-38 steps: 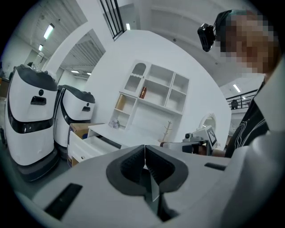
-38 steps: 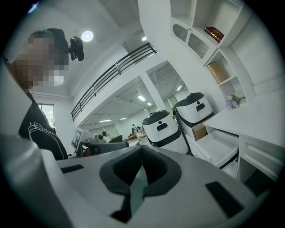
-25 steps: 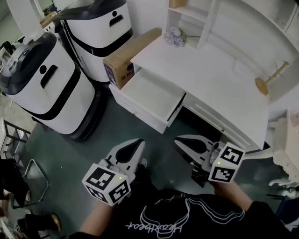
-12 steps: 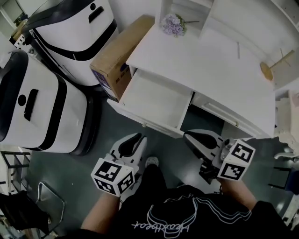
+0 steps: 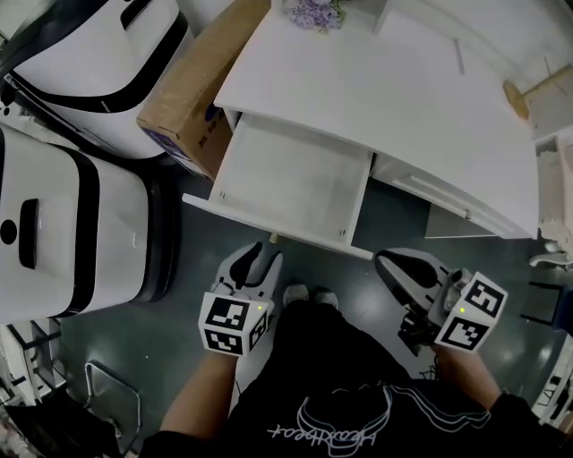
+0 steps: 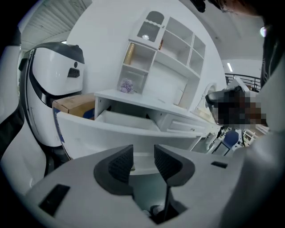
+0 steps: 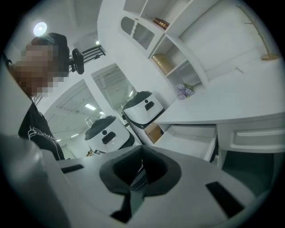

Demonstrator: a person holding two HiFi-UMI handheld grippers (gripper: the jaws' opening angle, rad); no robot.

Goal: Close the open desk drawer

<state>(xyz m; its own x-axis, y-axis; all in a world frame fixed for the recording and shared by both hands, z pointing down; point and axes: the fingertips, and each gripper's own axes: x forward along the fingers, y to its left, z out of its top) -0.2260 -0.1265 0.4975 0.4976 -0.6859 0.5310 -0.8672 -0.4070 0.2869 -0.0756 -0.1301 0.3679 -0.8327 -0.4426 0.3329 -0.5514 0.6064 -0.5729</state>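
Observation:
The white desk (image 5: 394,80) has its left drawer (image 5: 291,179) pulled far out and empty; its front panel (image 5: 269,231) faces me. My left gripper (image 5: 256,261) hangs just short of that panel, near a small knob under its edge. In the left gripper view the panel (image 6: 107,133) fills the space beyond the left gripper (image 6: 143,161); its jaws are opening and hold nothing. My right gripper (image 5: 396,262) is off to the right, below the desk's closed drawer (image 5: 430,192). In the right gripper view the right gripper (image 7: 141,168) is shut and empty.
Two large white-and-black machines (image 5: 63,233) (image 5: 98,45) stand left of the desk, with a cardboard box (image 5: 192,89) wedged against the desk's side. Purple flowers (image 5: 309,11) and a wooden stand (image 5: 528,94) sit on the desktop. A shelf unit (image 6: 164,40) rises behind.
Both grippers have come down and nearer to the drawer's front panel. The left jaws, closed a second ago, now stand apart. The drawer has not moved.

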